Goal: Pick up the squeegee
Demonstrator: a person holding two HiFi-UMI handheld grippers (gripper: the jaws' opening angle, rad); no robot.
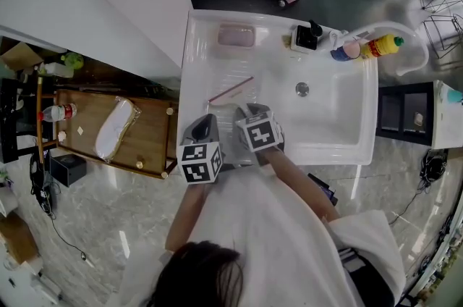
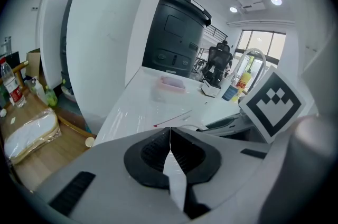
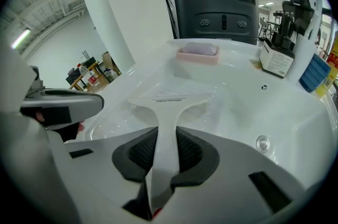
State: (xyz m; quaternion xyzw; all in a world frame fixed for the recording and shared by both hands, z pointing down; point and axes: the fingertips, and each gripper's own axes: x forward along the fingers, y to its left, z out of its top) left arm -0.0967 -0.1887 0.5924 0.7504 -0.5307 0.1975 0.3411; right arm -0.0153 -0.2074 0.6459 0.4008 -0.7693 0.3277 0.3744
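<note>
Pinched by its handle in my right tongs, the squeegee points blade-forward over the sink, ready for lifting; my left tongs sit pressed together, empty.

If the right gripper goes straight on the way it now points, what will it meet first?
Probably the white sink: the squeegee held in the right gripper would touch its surface first, well before the pink soap dish. Depth is unclear.
</note>
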